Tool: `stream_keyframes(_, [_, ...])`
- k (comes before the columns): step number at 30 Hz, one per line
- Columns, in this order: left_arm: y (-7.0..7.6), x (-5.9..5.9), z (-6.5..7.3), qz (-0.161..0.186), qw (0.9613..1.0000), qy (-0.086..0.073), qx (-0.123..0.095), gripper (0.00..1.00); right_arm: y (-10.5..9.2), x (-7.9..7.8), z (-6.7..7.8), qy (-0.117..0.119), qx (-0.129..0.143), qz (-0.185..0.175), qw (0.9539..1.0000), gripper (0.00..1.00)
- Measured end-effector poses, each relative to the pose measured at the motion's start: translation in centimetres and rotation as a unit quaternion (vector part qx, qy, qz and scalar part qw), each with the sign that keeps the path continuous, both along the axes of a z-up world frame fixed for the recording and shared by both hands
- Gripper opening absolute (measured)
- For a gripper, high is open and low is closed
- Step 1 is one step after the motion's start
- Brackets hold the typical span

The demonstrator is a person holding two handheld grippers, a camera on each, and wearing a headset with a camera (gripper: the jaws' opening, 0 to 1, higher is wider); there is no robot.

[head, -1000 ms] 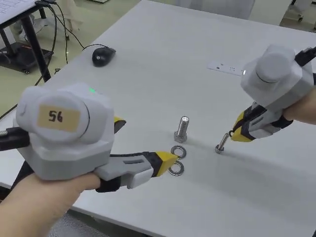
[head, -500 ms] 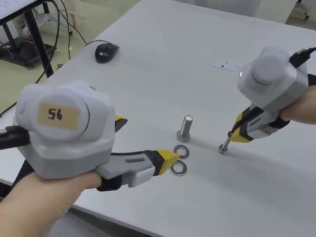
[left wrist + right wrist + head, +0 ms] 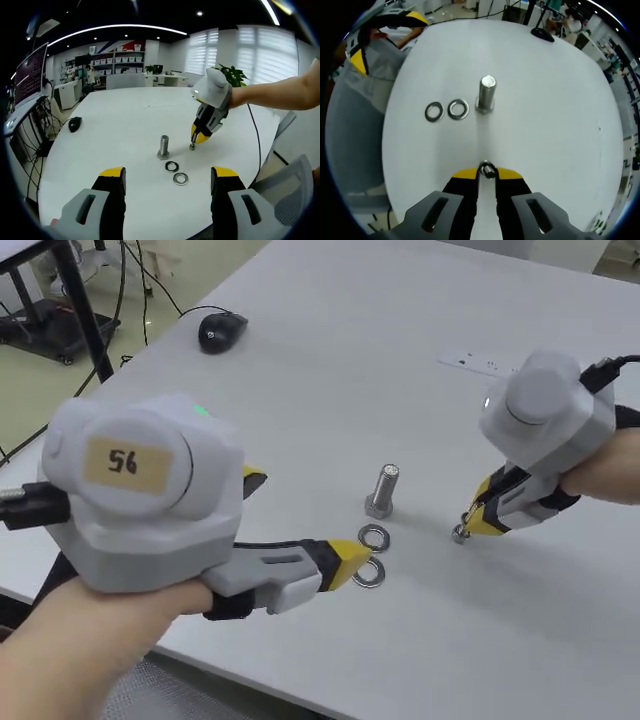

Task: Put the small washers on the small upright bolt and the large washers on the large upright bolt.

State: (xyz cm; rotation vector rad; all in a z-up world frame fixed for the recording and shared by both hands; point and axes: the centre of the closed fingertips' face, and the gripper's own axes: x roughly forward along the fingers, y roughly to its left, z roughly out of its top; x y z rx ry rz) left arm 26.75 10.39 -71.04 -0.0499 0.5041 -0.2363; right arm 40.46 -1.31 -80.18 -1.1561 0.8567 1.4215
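Note:
The large bolt (image 3: 383,490) (image 3: 163,146) (image 3: 486,93) stands upright mid-table. Two large washers (image 3: 374,537) (image 3: 368,574) lie flat just in front of it, also seen side by side as washers (image 3: 458,109) (image 3: 434,111) in the right gripper view. My left gripper (image 3: 300,522) (image 3: 169,176) is open, its near yellow tip beside the washers and nothing between the jaws. My right gripper (image 3: 478,521) (image 3: 486,175) (image 3: 199,138) is shut on a small washer (image 3: 489,171), right at the top of the small bolt (image 3: 461,533) (image 3: 192,146), most of which it hides.
A black mouse (image 3: 222,332) (image 3: 75,124) lies at the far left of the white table (image 3: 330,390). A flat white strip (image 3: 480,365) lies beyond the right gripper. The table's near edge runs just below the left gripper.
My right gripper has sunk lower over the small bolt, which now shows shorter under its tips. The left gripper has hardly moved; the head camera shifted.

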Motion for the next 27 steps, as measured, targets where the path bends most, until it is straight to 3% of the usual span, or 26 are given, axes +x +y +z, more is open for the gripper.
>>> stream_keyframes(8, [-0.1,0.0,-0.5,-0.011,0.9999,0.007,0.010,0.68,-0.2,-0.2,-1.0,0.004,-0.003,0.005,1.0000,0.13])
stream_keyframes(19, [0.1,0.2,-0.2,-0.015,0.9998,0.004,0.013,0.69,-1.6,-0.3,0.4,0.007,0.009,-0.020,0.9997,0.16])
stream_keyframes(27, [0.4,0.2,0.2,-0.015,0.9996,-0.004,0.022,0.69,-2.5,-1.8,1.4,0.005,0.015,-0.025,0.9996,0.16])
